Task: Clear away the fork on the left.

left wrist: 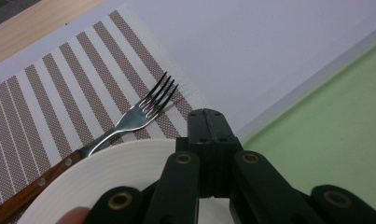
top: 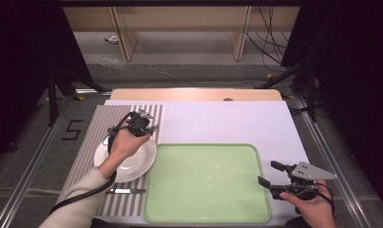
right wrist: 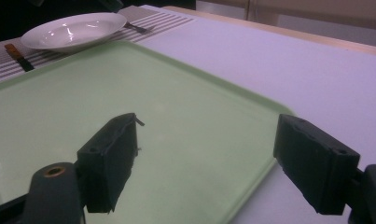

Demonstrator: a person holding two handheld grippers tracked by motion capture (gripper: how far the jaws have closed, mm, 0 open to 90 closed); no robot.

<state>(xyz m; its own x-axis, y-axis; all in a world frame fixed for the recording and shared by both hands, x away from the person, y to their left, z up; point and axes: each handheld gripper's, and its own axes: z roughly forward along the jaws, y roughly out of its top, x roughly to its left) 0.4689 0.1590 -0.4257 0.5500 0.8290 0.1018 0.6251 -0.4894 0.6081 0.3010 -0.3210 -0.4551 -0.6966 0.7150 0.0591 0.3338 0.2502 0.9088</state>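
Left gripper (top: 142, 124) sits over the plate's (top: 132, 164) 1 o'clock rim; jaws pressed together, nothing between them. In the high view the hand (top: 124, 142) covers much of the plate. Fork (left wrist: 129, 122) lies on the striped mat (top: 91, 137); its wooden handle runs under the plate rim and is cut off at the left gripper view's 8 o'clock corner. A second wood-handled utensil (top: 126, 190) lies on the mat at the plate's 6 o'clock; blade or tines hard to make out.

Right gripper (top: 273, 173) hovers at the green tray's (top: 205, 183) 3 o'clock edge, jaws spread wide, holding nothing; left jaw over the tray, right jaw over the white sheet (top: 227, 123). Right hand (top: 312, 206) cut off at the bottom.

Tray bare, touching or just beside the plate. White sheet open at 12 and 3 o'clock of the tray.
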